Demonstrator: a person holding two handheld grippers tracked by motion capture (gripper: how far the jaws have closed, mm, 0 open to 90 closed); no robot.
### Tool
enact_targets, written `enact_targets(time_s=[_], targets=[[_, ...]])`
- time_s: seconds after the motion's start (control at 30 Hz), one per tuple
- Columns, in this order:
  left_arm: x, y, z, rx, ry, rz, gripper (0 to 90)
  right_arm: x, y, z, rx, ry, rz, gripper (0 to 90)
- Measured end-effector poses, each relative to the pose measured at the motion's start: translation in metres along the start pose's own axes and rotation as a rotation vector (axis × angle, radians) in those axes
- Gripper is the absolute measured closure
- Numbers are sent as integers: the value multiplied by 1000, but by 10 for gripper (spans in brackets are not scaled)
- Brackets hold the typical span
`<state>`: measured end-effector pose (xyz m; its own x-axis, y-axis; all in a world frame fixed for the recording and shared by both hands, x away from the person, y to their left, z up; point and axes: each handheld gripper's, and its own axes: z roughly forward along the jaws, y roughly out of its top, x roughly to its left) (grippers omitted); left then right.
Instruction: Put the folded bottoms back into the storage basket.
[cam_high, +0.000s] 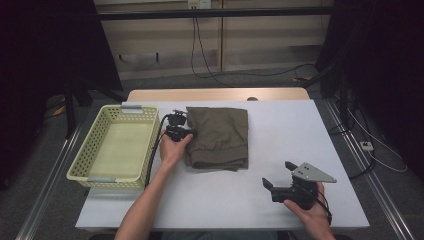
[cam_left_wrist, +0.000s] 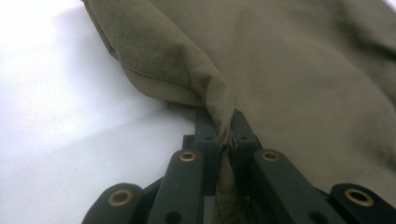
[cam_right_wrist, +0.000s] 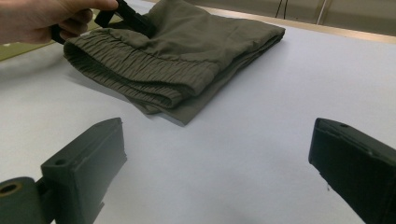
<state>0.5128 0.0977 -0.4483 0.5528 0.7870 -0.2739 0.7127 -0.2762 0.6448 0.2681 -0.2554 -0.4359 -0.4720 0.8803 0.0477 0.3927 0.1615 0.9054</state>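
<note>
left gripper (cam_high: 187, 131): jaws pinch the left edge of the shorts (cam_high: 220, 136)
right gripper (cam_high: 279, 176): jaws wide, empty, near right of the shorts

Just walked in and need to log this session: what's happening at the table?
A person works with a tool in each hand. The left tool is shut on the left edge of the folded olive garment, which lies on the white table beside a yellow basket. The right tool is open, apart from the garment.
</note>
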Motion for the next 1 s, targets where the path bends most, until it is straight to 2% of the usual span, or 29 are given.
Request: enact_targets(time_s=[0.13,0.23,0.33,0.4,0.43,0.63,0.7,0.77,0.83,1.0], targets=[[-1,3,-5,-24,-19,40,860,0,0,0,1,-3,4,37],[-1,5,-10,-44,-35,41,861,0,0,0,0,-2,5,37],[-1,6,-14,-67,-50,31,862,0,0,0,-4,0,2,37],[-1,8,-18,-94,-85,-3,862,0,0,0,-5,0,3,37],[-2,10,-20,-101,-87,-1,863,0,0,0,-6,1,4,37],[-12,22,-32,-145,-106,34,864,0,0,0,-7,1,4,37],[-17,25,-36,-156,-102,57,864,0,0,0,-6,2,6,37],[-19,27,-39,-165,-116,74,864,0,0,0,-6,4,5,37],[-21,28,-40,-172,-109,86,864,0,0,0,-6,7,5,37],[-26,32,-46,-201,-123,112,865,0,0,0,-5,7,7,37]])
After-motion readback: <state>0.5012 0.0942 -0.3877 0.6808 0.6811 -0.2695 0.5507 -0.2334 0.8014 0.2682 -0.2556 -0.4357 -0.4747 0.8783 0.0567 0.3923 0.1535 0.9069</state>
